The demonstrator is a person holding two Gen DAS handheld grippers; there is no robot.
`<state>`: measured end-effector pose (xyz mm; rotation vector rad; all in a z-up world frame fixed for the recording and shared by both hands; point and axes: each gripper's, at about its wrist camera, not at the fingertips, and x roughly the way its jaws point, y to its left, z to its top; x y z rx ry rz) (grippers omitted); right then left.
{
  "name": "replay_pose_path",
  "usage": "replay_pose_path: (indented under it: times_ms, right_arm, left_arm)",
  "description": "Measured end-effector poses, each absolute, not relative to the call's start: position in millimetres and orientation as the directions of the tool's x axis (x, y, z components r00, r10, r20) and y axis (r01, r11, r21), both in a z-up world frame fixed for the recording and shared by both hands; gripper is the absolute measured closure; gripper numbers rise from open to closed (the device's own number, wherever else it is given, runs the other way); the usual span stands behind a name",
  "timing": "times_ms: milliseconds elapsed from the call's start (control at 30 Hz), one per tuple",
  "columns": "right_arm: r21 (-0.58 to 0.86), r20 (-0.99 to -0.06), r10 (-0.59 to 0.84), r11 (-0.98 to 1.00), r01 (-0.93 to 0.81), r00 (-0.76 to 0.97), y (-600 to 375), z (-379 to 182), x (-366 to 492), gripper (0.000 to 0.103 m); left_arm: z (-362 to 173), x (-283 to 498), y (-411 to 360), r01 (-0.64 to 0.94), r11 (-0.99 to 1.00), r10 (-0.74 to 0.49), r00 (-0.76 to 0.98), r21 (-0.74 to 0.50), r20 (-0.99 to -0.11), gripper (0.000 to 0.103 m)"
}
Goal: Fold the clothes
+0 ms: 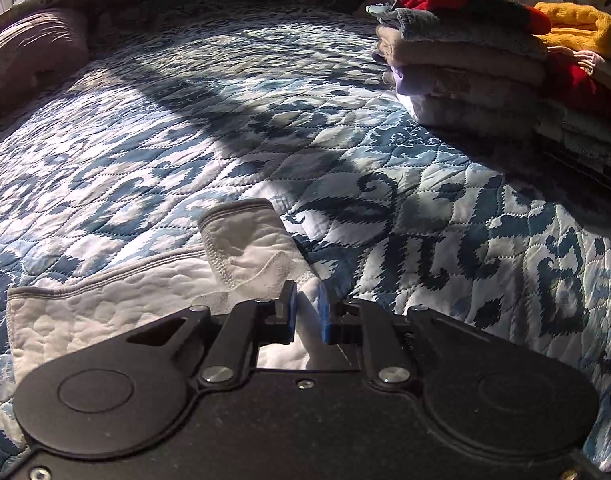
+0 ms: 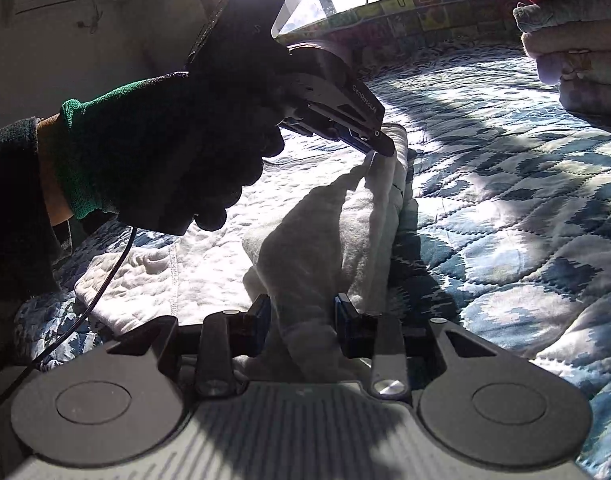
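Observation:
A white quilted garment (image 1: 105, 316) lies on the blue-and-white patterned bedspread (image 1: 265, 120), with one cuffed part (image 1: 245, 236) raised and folded over. My left gripper (image 1: 307, 310) is shut on a pinch of its white fabric between the blue pads. In the right wrist view the garment (image 2: 209, 208) spreads to the left, and a lifted fold (image 2: 325, 232) runs from the left gripper (image 2: 379, 146), held by a gloved hand (image 2: 177, 152), down to my right gripper (image 2: 303, 320). The right gripper's fingers press against that fold from both sides.
A tall stack of folded clothes (image 1: 485, 64) topped by a red and green knit stands at the far right of the bed, seen as a stack (image 2: 577, 60) in the right wrist view too. A brown pillow (image 1: 29, 52) lies far left. A cable (image 2: 105, 280) hangs from the hand.

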<state>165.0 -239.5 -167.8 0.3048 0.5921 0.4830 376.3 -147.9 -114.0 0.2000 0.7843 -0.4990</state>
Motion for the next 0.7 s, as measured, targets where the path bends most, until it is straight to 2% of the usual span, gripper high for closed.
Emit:
replay_pose_path:
  times_ms: [100, 167, 300, 500, 700]
  right_arm:
    - [0.406, -0.457, 0.52, 0.844, -0.351, 0.722, -239.8, -168.0, 164.6, 0.067]
    - [0.405, -0.454, 0.526, 0.841, -0.359, 0.719, -238.7, -168.0, 164.0, 0.063]
    - [0.378, -0.459, 0.522, 0.847, -0.374, 0.718, -234.8, -166.5, 162.3, 0.059]
    - [0.393, -0.452, 0.525, 0.843, -0.367, 0.721, -236.6, -167.9, 161.7, 0.059]
    - [0.376, -0.45, 0.522, 0.847, -0.376, 0.725, -234.7, -168.4, 159.8, 0.057]
  left_arm:
    - [-107.7, 363.9, -142.6, 0.506, 0.862, -0.39, 0.631, -0.026, -0.67, 0.093]
    - [-119.4, 370.8, -149.5, 0.494, 0.869, -0.346, 0.614, 0.003, -0.71, 0.093]
    - [-133.6, 380.3, -142.8, 0.488, 0.872, -0.355, 0.58, -0.036, -0.733, 0.09]
    - [-109.8, 377.4, -118.8, 0.445, 0.888, -0.416, 0.662, -0.12, -0.624, 0.089]
    - [-118.5, 399.2, -138.5, 0.437, 0.899, -0.354, 0.698, -0.021, -0.623, 0.089]
